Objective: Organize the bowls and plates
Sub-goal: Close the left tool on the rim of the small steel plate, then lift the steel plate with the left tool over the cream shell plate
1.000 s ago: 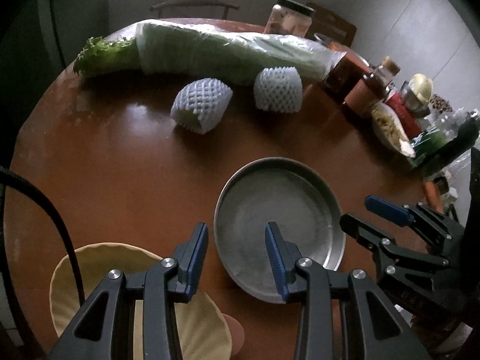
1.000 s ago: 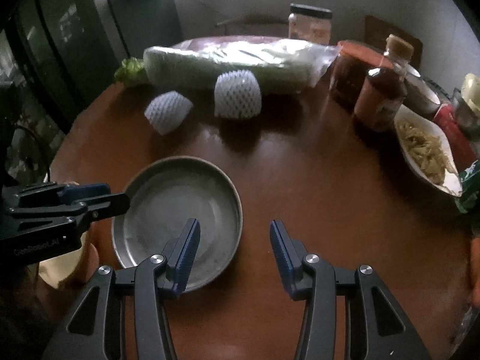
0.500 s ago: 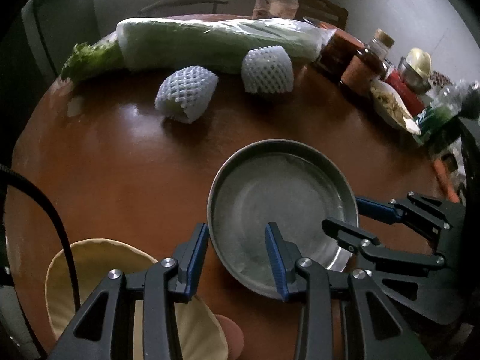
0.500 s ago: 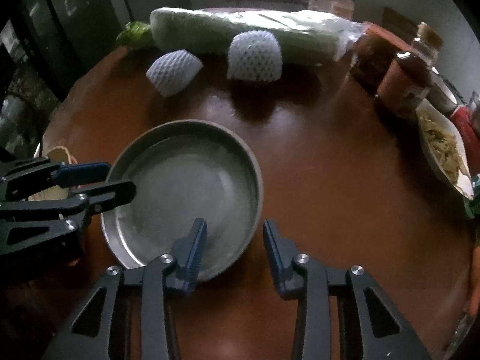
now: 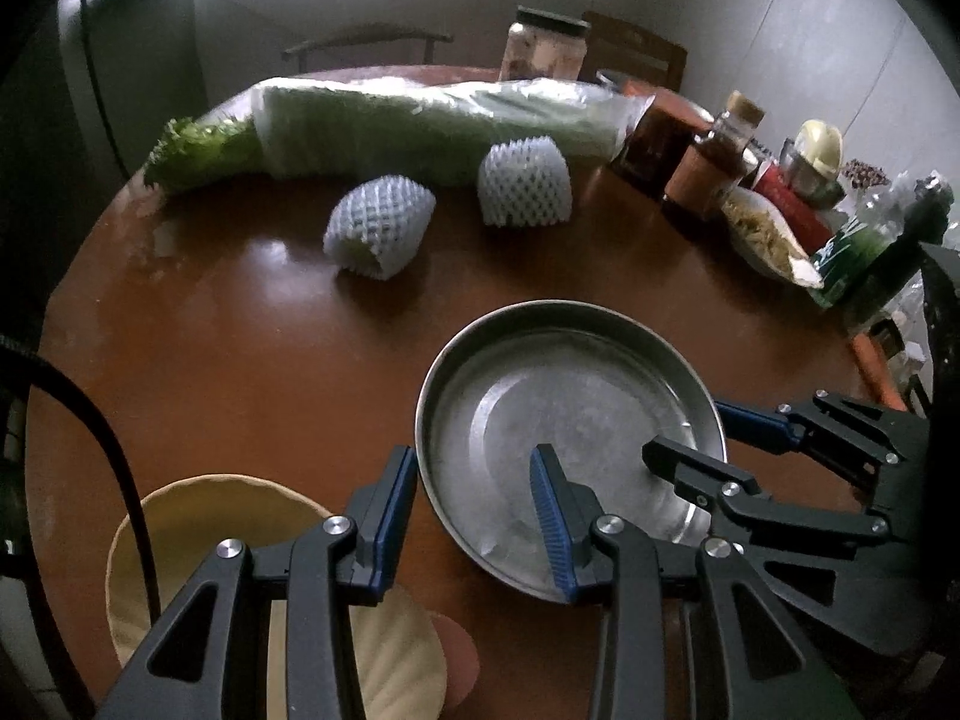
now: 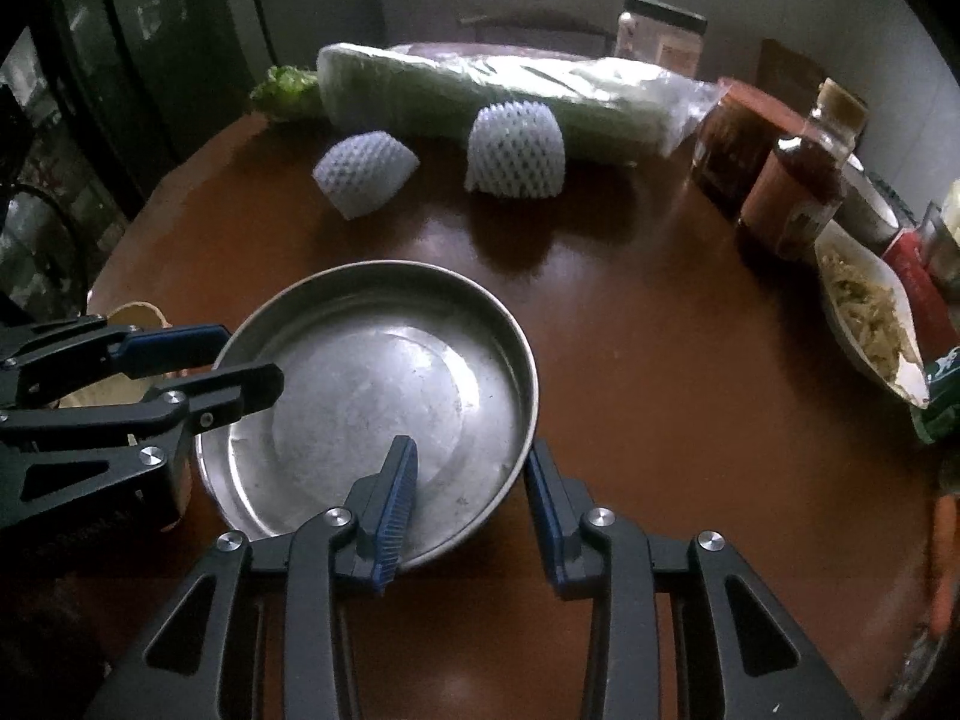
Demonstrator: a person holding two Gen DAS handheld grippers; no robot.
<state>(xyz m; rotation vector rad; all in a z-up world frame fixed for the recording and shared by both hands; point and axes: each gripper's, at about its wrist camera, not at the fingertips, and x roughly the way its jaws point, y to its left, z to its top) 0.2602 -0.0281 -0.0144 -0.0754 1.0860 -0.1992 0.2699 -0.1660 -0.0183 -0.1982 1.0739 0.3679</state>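
A round metal plate [image 5: 576, 414] lies on the brown round table [image 5: 252, 348]; it also shows in the right wrist view [image 6: 384, 384]. My left gripper [image 5: 474, 492] is open, its jaws straddling the plate's near left rim, one finger inside and one outside. My right gripper [image 6: 471, 480] is open and straddles the plate's near right rim the same way. A cream scalloped plate [image 5: 198, 534] lies at the near left under my left gripper; part of it shows in the right wrist view [image 6: 129, 318].
Two white foam-net fruits [image 5: 381, 225] [image 5: 525, 180] and a long bagged cabbage [image 5: 420, 120] lie at the back. Jars and bottles [image 6: 792, 180], a bowl of noodles [image 6: 870, 318] and packets crowd the right side.
Both grippers moved forward onto the metal plate; each now has one finger inside the rim. The jaws stayed open. The plate looks closer in both views.
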